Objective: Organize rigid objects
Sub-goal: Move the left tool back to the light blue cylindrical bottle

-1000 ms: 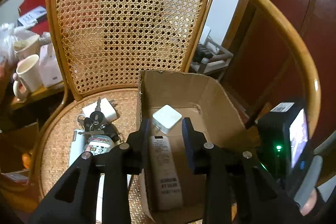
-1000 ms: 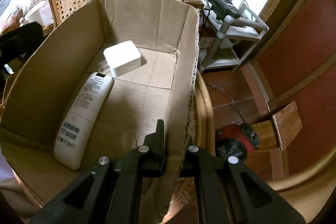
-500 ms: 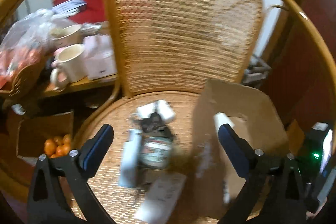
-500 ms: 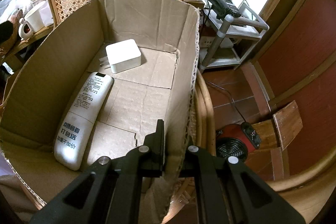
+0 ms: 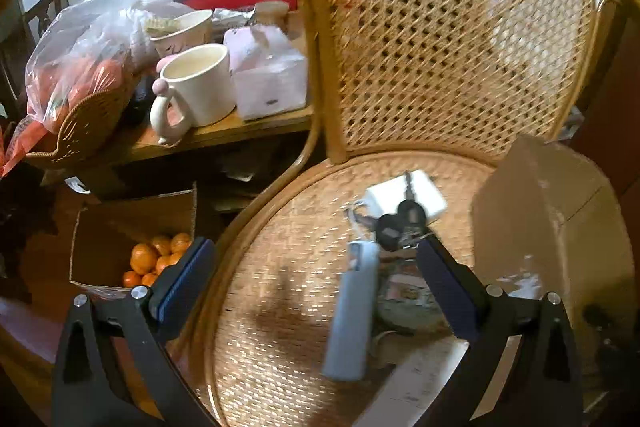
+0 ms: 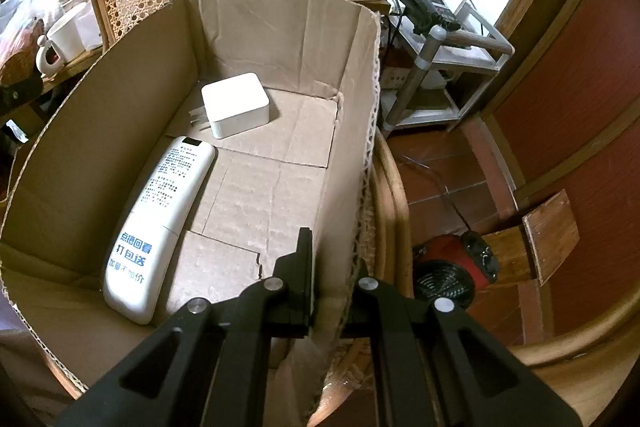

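Swinging off the cardboard box, left gripper now spread; right gripper pinching its wall.

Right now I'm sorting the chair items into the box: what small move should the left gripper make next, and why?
Probably ease the open left gripper down around the blue lighter, which lies loose on the seat between its fingers; the right gripper already steadies the box wall.

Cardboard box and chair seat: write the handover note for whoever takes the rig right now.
Left claw: open, empty, above the chair seat.
Right claw: shut on the box wall, steadying the cardboard box.
Done: remote and white charger lie in the box.
Left: keys, a second white charger, a pale blue stick and blurred items on the seat.
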`<state>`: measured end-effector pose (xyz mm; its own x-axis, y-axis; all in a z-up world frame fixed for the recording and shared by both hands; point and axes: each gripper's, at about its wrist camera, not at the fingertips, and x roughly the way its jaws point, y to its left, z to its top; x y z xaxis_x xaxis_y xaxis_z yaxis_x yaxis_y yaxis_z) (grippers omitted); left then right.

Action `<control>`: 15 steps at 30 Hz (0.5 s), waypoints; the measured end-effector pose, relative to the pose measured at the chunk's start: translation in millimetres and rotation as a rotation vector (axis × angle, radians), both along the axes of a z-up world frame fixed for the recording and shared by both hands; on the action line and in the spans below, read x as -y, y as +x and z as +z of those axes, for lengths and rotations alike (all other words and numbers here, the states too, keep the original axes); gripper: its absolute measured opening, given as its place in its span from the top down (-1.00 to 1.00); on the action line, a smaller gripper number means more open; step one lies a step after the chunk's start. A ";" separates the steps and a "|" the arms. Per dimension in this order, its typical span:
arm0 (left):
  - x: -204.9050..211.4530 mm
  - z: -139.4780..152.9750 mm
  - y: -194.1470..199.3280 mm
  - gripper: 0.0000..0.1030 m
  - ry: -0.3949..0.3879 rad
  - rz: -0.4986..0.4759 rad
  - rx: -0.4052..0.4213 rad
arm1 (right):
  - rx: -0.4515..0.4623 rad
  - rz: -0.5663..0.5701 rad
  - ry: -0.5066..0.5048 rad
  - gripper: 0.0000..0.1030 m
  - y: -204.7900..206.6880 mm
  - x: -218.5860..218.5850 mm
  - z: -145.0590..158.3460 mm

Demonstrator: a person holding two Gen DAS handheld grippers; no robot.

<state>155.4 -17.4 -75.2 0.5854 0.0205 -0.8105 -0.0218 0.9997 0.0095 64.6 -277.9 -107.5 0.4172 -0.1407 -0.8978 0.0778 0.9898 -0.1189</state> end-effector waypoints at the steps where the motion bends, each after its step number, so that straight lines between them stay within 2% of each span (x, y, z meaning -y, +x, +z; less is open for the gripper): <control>1: -1.5 -3.9 2.4 -0.94 0.010 -0.005 -0.012 | -0.003 -0.001 0.006 0.84 0.6 0.1 -0.9; 15: 3.3 -50.8 11.2 -0.94 0.118 -0.088 -0.131 | -0.004 -0.002 0.002 0.84 0.5 -1.1 -3.8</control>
<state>166.6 -20.7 -126.0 0.4787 0.0730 -0.8750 0.0748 0.9895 0.1234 65.1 -276.8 -111.3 0.4131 -0.1394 -0.8999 0.0794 0.9900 -0.1169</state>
